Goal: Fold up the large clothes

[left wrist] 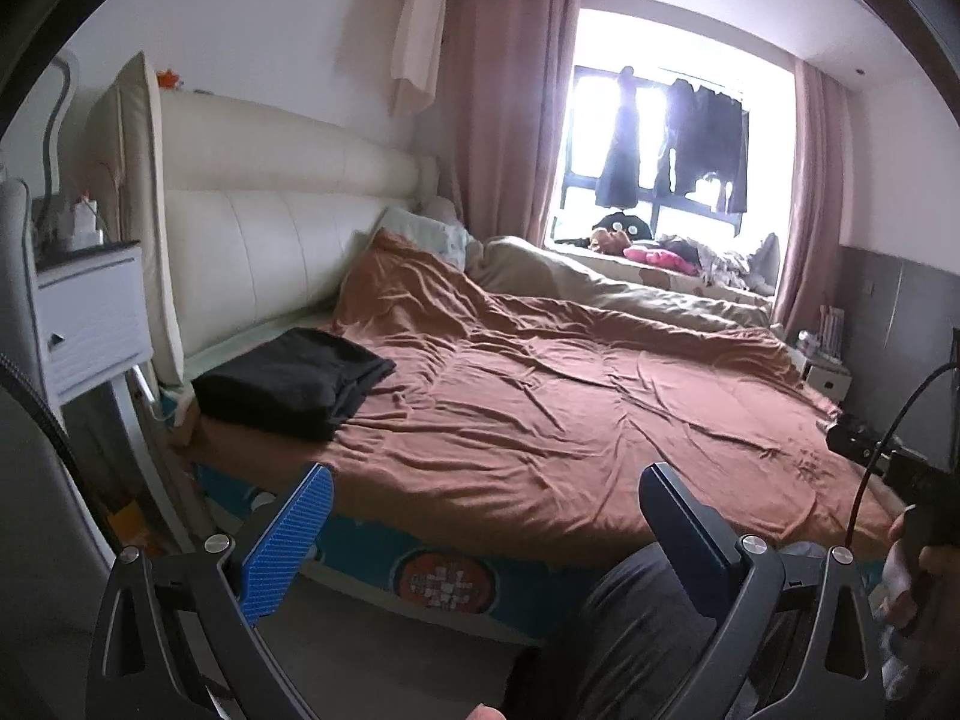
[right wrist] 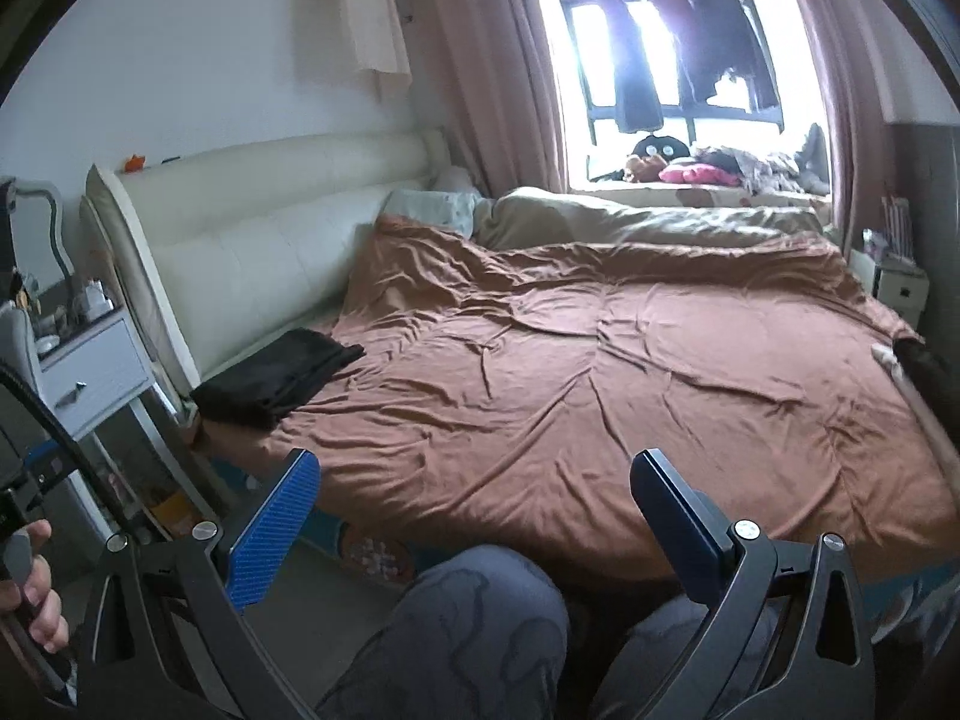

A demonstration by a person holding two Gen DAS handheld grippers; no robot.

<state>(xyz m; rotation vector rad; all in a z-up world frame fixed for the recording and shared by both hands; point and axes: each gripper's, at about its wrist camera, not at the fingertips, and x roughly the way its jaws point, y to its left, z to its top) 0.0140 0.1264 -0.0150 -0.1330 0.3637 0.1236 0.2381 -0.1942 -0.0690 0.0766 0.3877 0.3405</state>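
A folded black garment (left wrist: 294,383) lies at the near left corner of the bed, by the headboard; it also shows in the right wrist view (right wrist: 279,378). My left gripper (left wrist: 486,483) is open and empty, held back from the bed's near edge, well right of the garment. My right gripper (right wrist: 474,471) is open and empty, above the person's knees (right wrist: 480,618) at the bed's near edge. A dark cloth with a white edge (right wrist: 918,360) shows at the bed's far right edge.
The bed is covered by a wrinkled brown sheet (left wrist: 570,408), with a beige duvet (left wrist: 630,288) at the window side. A white nightstand (left wrist: 90,312) stands left of the bed. The cream headboard (left wrist: 270,228) runs along the left. Clothes hang in the window (left wrist: 672,144).
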